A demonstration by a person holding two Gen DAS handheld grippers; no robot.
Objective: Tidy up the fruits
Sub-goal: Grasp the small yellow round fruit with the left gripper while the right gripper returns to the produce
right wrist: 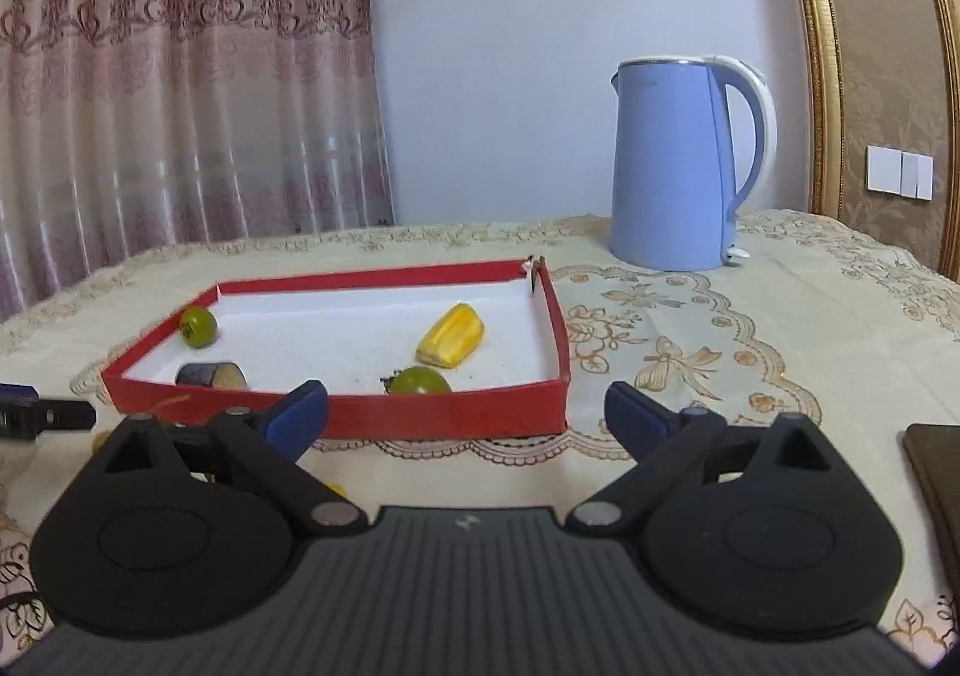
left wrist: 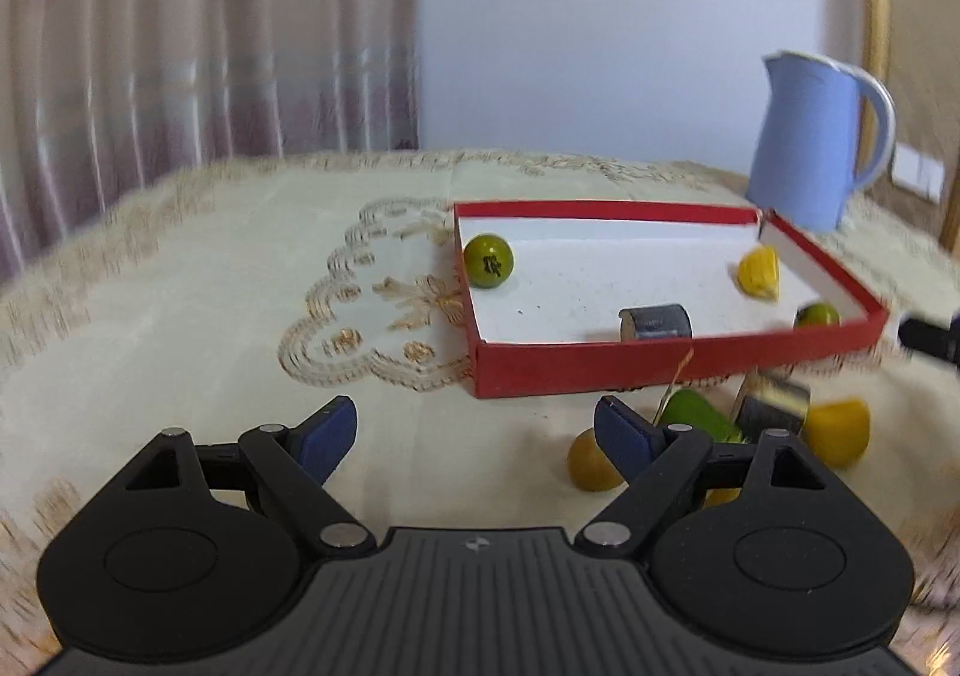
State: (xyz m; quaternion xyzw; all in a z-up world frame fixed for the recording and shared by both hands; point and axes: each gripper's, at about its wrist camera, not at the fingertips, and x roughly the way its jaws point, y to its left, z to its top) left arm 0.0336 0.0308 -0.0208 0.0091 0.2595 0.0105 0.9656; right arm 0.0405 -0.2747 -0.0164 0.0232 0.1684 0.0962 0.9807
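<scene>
A red box (left wrist: 600, 370) with a white floor lies on the cloth-covered table. Inside it are a round green fruit (left wrist: 489, 261), a yellow piece (left wrist: 759, 273), a dark cylindrical slice (left wrist: 657, 322) and a second green fruit (left wrist: 817, 314) at the near right corner. Just outside its front wall lie a green piece (left wrist: 699, 412), another dark slice (left wrist: 774, 403), a yellow piece (left wrist: 837, 430) and a yellow-brown fruit (left wrist: 591, 463). My left gripper (left wrist: 477, 418) is open and empty, left of that loose group. My right gripper (right wrist: 465, 406) is open and empty before the box (right wrist: 450, 415).
A blue electric kettle (right wrist: 678, 163) stands behind the box at the back right. A dark flat object (right wrist: 936, 472) lies at the right edge of the table. Curtains and a wall are behind. Bare embroidered cloth (left wrist: 210, 316) stretches left of the box.
</scene>
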